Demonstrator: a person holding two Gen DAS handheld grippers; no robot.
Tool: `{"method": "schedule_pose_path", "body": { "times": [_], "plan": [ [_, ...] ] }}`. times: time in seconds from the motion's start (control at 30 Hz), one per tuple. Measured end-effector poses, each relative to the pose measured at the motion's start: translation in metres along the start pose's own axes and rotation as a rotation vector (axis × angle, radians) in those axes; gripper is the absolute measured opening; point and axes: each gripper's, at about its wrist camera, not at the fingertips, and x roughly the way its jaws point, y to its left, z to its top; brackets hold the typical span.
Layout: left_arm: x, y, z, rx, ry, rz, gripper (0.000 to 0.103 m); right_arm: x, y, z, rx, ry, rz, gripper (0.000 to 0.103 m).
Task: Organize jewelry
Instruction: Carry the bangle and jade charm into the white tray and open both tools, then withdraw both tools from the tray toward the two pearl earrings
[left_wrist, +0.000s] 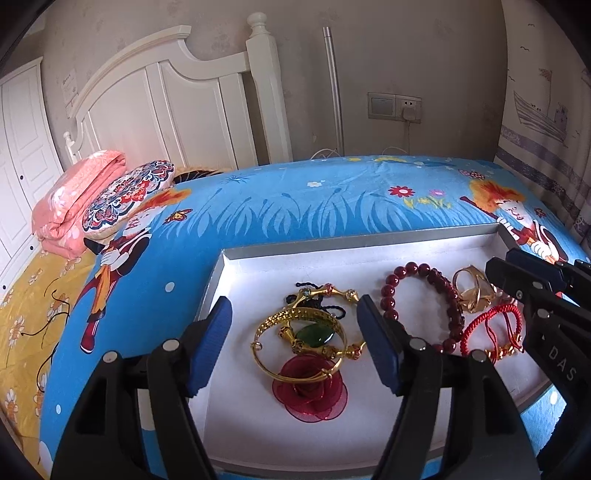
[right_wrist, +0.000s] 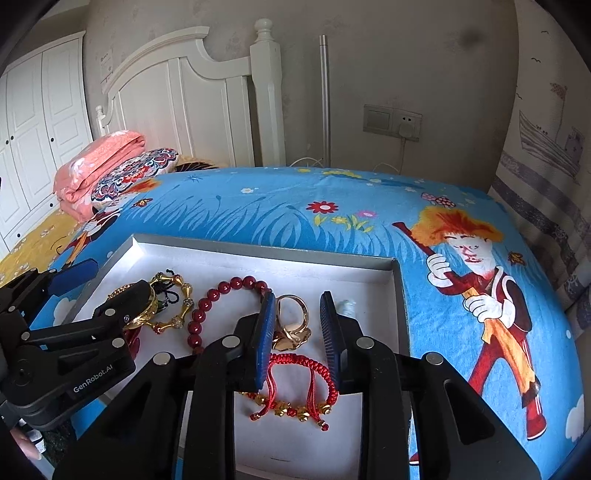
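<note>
- Left wrist view: my left gripper, jaws apart, grasping nothing, hovers above gold bangles in the tray.
- Right wrist view: my right gripper, released, straddles a gold ring.

Tray: matt white lining, dull silver rim. Inside tray: gold bangle polished metal; bead bracelet glossy dark red; cord bracelet braided red thread; flower sheer red gauze. Bedsheet under tray: soft printed cloth.
</note>
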Motion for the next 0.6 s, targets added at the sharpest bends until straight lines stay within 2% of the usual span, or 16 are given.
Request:
{"method": "schedule_pose_path", "body": {
  "times": [0.27, 0.47, 0.53, 0.6],
  "plan": [
    [0.000, 0.002, -0.002, -0.010, 0.010, 0.003, 0.068, -0.002, -0.001, -0.004, -0.002, 0.010, -0.001, 0.025],
    [-0.013, 0.011, 0.006, -0.017, -0.018, 0.012, 0.078, -0.018, 0.000, -0.002, -0.020, -0.018, 0.007, 0.025],
    [-0.020, 0.016, 0.009, -0.014, -0.034, 0.010, 0.084, -0.027, 0.001, -0.001, -0.031, -0.034, 0.010, 0.032],
    [-0.028, 0.021, 0.012, -0.014, -0.050, 0.015, 0.085, -0.036, 0.000, -0.002, -0.033, -0.050, 0.016, 0.044]
  ]
}}
